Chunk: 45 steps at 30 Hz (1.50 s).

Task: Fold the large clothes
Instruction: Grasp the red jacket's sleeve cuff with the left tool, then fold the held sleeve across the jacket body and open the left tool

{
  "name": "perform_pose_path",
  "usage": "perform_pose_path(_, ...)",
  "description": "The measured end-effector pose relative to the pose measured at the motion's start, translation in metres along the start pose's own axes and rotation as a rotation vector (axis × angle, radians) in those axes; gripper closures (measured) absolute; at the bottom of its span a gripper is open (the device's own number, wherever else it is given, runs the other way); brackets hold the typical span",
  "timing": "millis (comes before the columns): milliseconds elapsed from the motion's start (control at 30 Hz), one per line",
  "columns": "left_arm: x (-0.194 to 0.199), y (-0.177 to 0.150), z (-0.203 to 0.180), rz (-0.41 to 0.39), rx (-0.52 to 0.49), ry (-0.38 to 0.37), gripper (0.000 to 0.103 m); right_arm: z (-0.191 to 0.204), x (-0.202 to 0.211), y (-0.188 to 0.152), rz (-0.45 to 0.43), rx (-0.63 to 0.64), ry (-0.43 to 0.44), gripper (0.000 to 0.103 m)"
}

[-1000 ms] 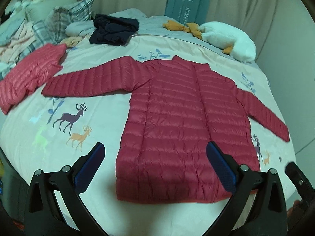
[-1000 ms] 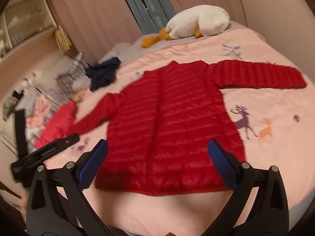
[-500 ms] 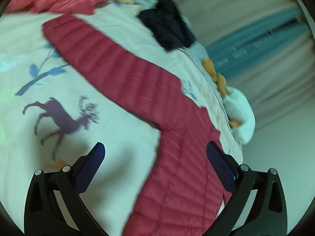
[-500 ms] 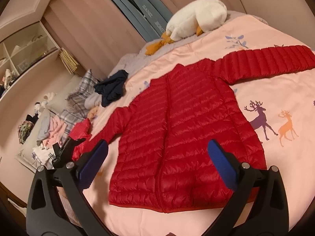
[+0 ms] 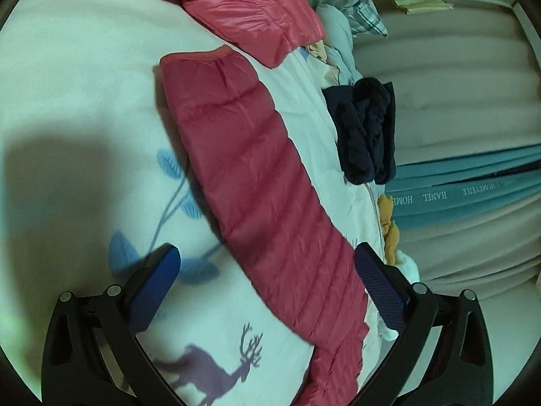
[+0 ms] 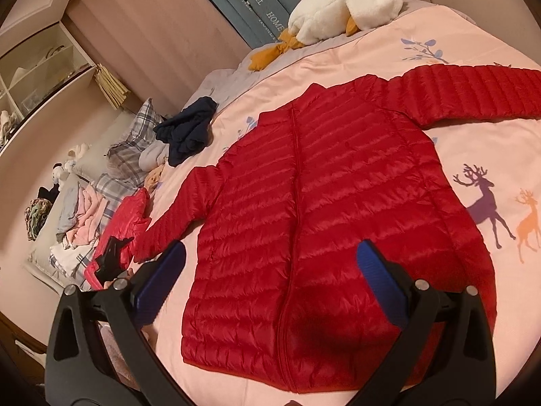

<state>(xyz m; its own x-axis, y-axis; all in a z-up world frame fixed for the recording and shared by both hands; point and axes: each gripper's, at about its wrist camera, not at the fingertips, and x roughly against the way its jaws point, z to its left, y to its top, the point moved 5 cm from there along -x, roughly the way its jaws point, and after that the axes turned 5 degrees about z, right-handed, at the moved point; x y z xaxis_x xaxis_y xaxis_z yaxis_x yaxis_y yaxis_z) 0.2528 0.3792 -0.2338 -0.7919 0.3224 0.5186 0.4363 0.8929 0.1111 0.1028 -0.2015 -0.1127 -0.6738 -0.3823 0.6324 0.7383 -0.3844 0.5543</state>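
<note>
A red quilted puffer jacket [image 6: 321, 216] lies flat and face up on the bed, zipped, both sleeves spread out. My right gripper [image 6: 270, 270] is open and empty above the jacket's lower half near the hem. My left gripper [image 5: 267, 270] is open and empty just above the jacket's left sleeve [image 5: 257, 182], whose cuff [image 5: 192, 59] points away from me. The left gripper also shows in the right wrist view [image 6: 111, 260] beside that sleeve's cuff.
A folded pink-red jacket [image 5: 243, 3] lies just past the cuff. A dark navy garment [image 5: 367, 135] lies beside the sleeve. A white plush goose [image 6: 341, 13] sits at the bed's head. Plaid pillows and heaped clothes [image 6: 88, 209] crowd the left side.
My left gripper has swung left from the jacket's hem to over the left sleeve and come in close. My right gripper has risen slightly and stays over the hem. Both stay open.
</note>
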Motion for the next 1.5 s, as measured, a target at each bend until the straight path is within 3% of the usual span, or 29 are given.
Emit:
perform_pose_path(133,-0.009,0.012,-0.007,-0.017,-0.007,-0.011,0.001,0.003,-0.011,0.002,0.012,0.016,-0.014,0.002)
perform_pose_path(600,-0.036,0.034,-0.019,-0.065,-0.028,0.085,0.001,0.013,-0.060,-0.001,0.100,0.040,-0.036,0.002)
perform_pose_path(667,-0.038,0.034,-0.020,-0.073,-0.047,0.108,0.006,0.015,-0.066,-0.005,0.118,0.044,-0.039,0.002)
perform_pose_path(767,-0.040,0.033,-0.019,-0.077,-0.099,0.176,0.021,0.021,-0.067,-0.007,0.116,0.075,-0.064,0.002)
perform_pose_path(867,-0.041,0.032,-0.019,-0.076,-0.148,0.247,0.041,0.024,-0.062,-0.006,0.090,0.109,-0.099,0.002)
perform_pose_path(933,-0.043,0.034,-0.015,-0.058,-0.163,0.289,0.068,0.024,-0.060,-0.006,0.086,0.112,-0.106,0.002)
perform_pose_path(1033,-0.042,0.037,-0.008,-0.044,-0.152,0.287,0.085,0.025,-0.061,-0.008,0.097,0.107,-0.109,0.002)
perform_pose_path(1233,-0.035,0.032,-0.016,-0.051,-0.221,0.306,0.095,0.034,-0.063,-0.012,0.115,0.122,-0.119,0.002)
perform_pose_path(1500,-0.012,0.009,-0.069,-0.096,-0.420,0.319,0.095,0.053,-0.066,-0.016,0.122,0.160,-0.111,0.002)
